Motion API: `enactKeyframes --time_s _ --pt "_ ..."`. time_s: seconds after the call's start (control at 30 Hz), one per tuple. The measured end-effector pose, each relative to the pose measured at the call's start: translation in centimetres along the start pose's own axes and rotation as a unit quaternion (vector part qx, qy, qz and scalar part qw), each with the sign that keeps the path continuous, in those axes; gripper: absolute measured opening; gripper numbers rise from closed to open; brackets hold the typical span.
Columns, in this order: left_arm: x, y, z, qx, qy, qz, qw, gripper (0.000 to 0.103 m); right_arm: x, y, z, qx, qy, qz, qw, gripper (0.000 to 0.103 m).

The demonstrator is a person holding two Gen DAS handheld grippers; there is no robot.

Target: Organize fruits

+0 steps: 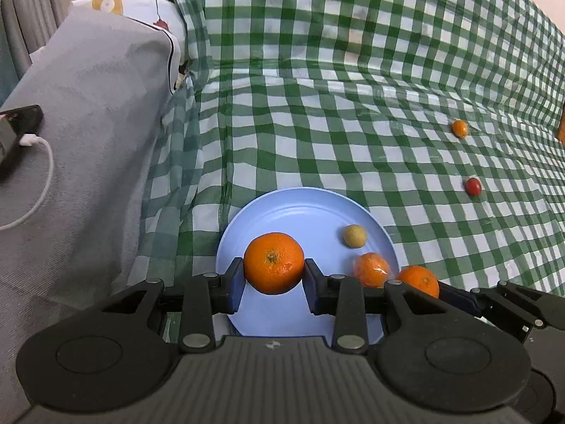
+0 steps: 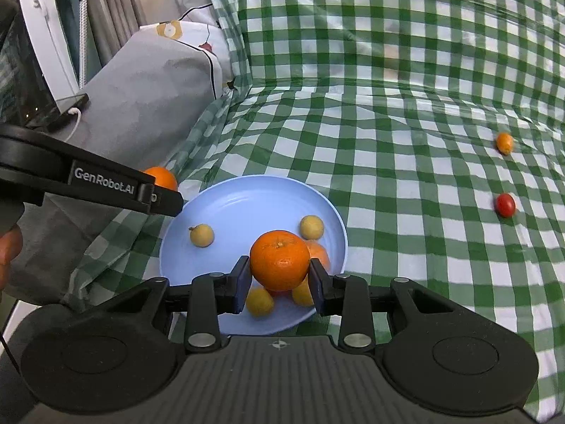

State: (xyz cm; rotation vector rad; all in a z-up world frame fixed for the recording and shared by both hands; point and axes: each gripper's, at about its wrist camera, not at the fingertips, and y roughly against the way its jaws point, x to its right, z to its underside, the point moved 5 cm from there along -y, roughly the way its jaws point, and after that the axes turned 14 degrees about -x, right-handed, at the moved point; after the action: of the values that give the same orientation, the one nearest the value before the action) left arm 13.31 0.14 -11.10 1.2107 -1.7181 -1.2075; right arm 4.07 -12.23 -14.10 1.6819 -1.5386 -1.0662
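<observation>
A light blue plate (image 1: 282,212) lies on the green checked cloth; it also shows in the right wrist view (image 2: 247,205). My left gripper (image 1: 273,277) is shut on a mandarin (image 1: 273,262) above the plate's near left part. My right gripper (image 2: 279,277) is shut on another mandarin (image 2: 280,259) above the plate; that mandarin shows at the plate's right edge in the left wrist view (image 1: 418,280). On the plate lie a wrapped mandarin (image 1: 372,269) and small yellow fruits (image 1: 354,235) (image 2: 202,235) (image 2: 311,227).
A small orange fruit (image 1: 460,128) (image 2: 504,142) and a red cherry tomato (image 1: 473,186) (image 2: 504,204) lie on the cloth at the right. A grey cushion (image 1: 88,106) with a device and white cable (image 1: 39,162) is at the left.
</observation>
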Motion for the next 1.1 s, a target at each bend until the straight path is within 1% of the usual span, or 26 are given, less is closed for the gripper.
enactKeyframes --time_s 0.17,0.33,0.37,0.4,0.43,0.47,0.5,0.53,0.57,0.6,0.7,0.73,0.9,0.97,1.03,1.1 --pt "-0.2 -1.3 -0.2 -0.012 0.0 -0.003 0.9999 0.039 -0.2 -1.8 -0.5 -0.009 0.015 0.013 1.0 0.036" --pt "-0.5 -2.3 -0.6 -0.018 -0.002 -0.005 0.9998 0.039 -0.3 -2.8 -1.2 -0.013 0.022 0.015 1.0 0.037" --pt "-0.6 -2.4 -0.6 -0.014 -0.003 -0.006 0.9999 0.05 -0.3 -3.0 -1.4 -0.013 0.024 0.015 0.999 0.037" --pt "-0.5 -2.4 -0.8 -0.01 -0.007 -0.006 0.9999 0.079 -0.3 -3.2 -1.6 -0.014 0.028 0.014 0.999 0.038" --pt "-0.5 -2.2 -1.0 -0.003 -0.007 -0.011 0.9999 0.093 -0.4 -3.4 -1.8 -0.018 0.033 0.01 0.999 0.04" --pt "-0.6 -1.8 -1.1 0.01 -0.004 -0.017 0.9998 0.102 -0.5 -3.5 -2.0 -0.02 0.039 0.005 0.999 0.046" --pt "-0.7 -1.2 -1.1 0.029 -0.004 -0.02 0.9994 0.102 -0.7 -3.6 -2.2 -0.024 0.047 0.003 0.999 0.063" --pt "-0.6 -0.7 -1.0 0.037 -0.012 -0.021 0.999 0.102 -0.9 -3.3 -2.3 -0.022 0.053 0.007 0.998 0.076" --pt "-0.5 -0.4 -0.9 0.037 -0.022 -0.022 0.9988 0.102 -0.9 -2.9 -2.3 -0.017 0.055 0.014 0.998 0.08" --pt "-0.5 0.0 -0.5 0.034 -0.028 -0.027 0.9987 0.102 -1.0 -2.5 -2.2 -0.012 0.057 0.017 0.998 0.083" --pt "-0.8 1.1 1.3 0.028 -0.02 -0.04 0.9986 0.102 -0.8 -1.0 -1.4 -0.016 0.058 0.015 0.998 0.086" --pt "-0.9 1.5 1.9 0.026 -0.017 -0.04 0.9987 0.102 -0.6 -0.3 -1.0 -0.017 0.054 0.014 0.998 0.089" --pt "-1.6 4.0 5.8 0.006 0.026 -0.03 0.9992 0.103 -0.4 3.3 1.4 -0.034 0.031 0.01 0.999 0.093" --pt "-1.7 5.2 7.1 0.007 0.036 -0.028 0.9989 0.103 -0.6 4.9 2.4 -0.038 0.023 0.008 0.999 0.094" --pt "-1.6 6.4 8.5 0.014 0.044 -0.03 0.9985 0.103 -0.9 6.6 3.4 -0.037 0.015 0.012 0.999 0.097" --pt "-1.1 7.3 9.7 0.017 0.032 -0.031 0.9989 0.103 -1.2 8.3 4.4 -0.035 0.004 0.02 0.999 0.098"
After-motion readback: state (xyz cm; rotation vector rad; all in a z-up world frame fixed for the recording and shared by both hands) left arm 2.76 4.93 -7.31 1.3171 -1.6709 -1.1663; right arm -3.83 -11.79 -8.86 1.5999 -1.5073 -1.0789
